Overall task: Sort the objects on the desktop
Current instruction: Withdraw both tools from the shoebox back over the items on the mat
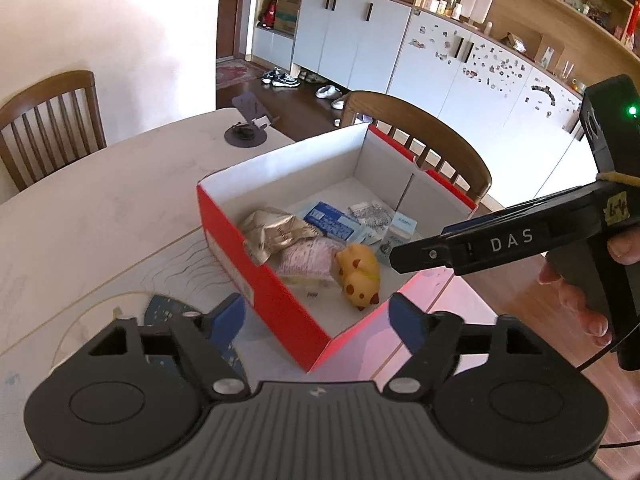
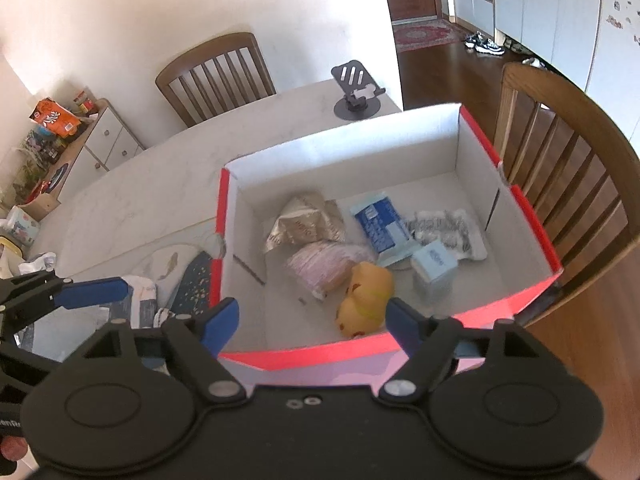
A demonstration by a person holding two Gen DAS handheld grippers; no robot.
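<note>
A red box [image 1: 276, 296] with a white inside stands on the pale table [image 1: 100, 208]. In it lie a yellow toy [image 1: 358, 276], a pink packet [image 1: 310, 258], a crumpled tan wrapper [image 1: 272, 228], a blue packet [image 1: 332, 220], a silver wrapper [image 1: 370, 214] and a small pale blue box [image 1: 394, 236]. My left gripper [image 1: 320, 316] is open and empty over the box's near corner. My right gripper [image 2: 312, 316] is open and empty above the box's near wall [image 2: 320, 354], with the yellow toy [image 2: 366, 300] just beyond it. The right gripper's body [image 1: 520, 236] shows in the left wrist view.
A dark patterned mat [image 2: 192, 284] and a white cloth [image 2: 144, 292] lie left of the box. A black phone stand [image 2: 356, 92] sits at the table's far end. Wooden chairs [image 2: 220, 72] [image 2: 568, 168] stand behind and to the right. The left gripper's blue finger [image 2: 92, 292] shows at left.
</note>
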